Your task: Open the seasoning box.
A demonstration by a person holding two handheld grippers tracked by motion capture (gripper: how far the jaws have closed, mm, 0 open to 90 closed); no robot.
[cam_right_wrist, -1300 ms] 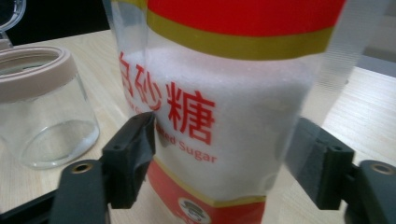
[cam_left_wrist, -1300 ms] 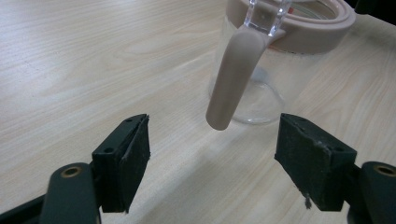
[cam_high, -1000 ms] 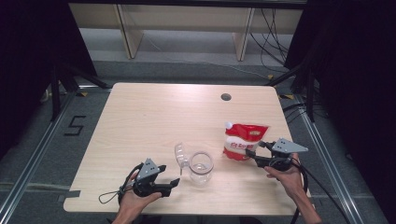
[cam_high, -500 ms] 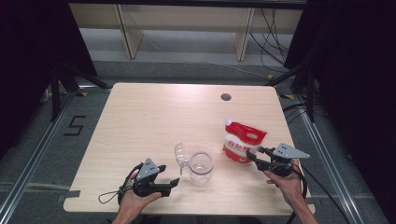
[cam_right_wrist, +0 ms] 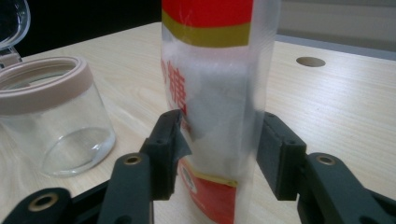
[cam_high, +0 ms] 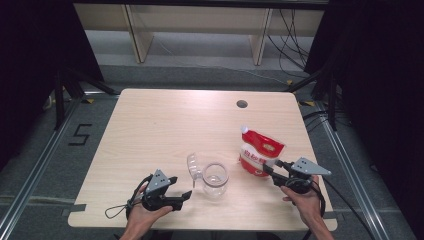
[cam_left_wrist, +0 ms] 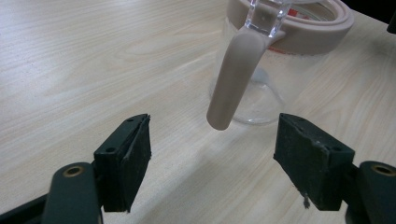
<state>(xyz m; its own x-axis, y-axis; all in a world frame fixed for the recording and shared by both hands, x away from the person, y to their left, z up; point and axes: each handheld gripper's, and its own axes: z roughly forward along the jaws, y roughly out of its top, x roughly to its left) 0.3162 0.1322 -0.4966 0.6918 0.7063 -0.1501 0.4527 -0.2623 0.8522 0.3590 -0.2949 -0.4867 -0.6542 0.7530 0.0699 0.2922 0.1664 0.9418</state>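
Observation:
A red and white pouch (cam_high: 259, 150) of white grains stands tilted on the table right of centre. My right gripper (cam_high: 268, 168) holds its lower part. In the right gripper view the two pads (cam_right_wrist: 170, 140) press the pouch (cam_right_wrist: 215, 93) from both sides; the jaws have just been closing onto it and then eased slightly. A clear glass jar (cam_high: 215, 180) with a beige rim stands left of the pouch, its hinged lid (cam_high: 194, 165) flipped open. My left gripper (cam_high: 186, 196) rests open just left of the jar. In its view the jar (cam_left_wrist: 289, 56) and beige clasp (cam_left_wrist: 236, 79) lie ahead of the gripper (cam_left_wrist: 212, 154).
The light wooden table (cam_high: 165, 125) has a round cable hole (cam_high: 242, 104) near its far right. Bare tabletop stretches behind and left of the jar. Shelving and cables stand on the floor beyond the far edge.
My right gripper has shifted slightly toward the near edge and its jaws have narrowed onto the pouch. The left gripper and the jar have not moved.

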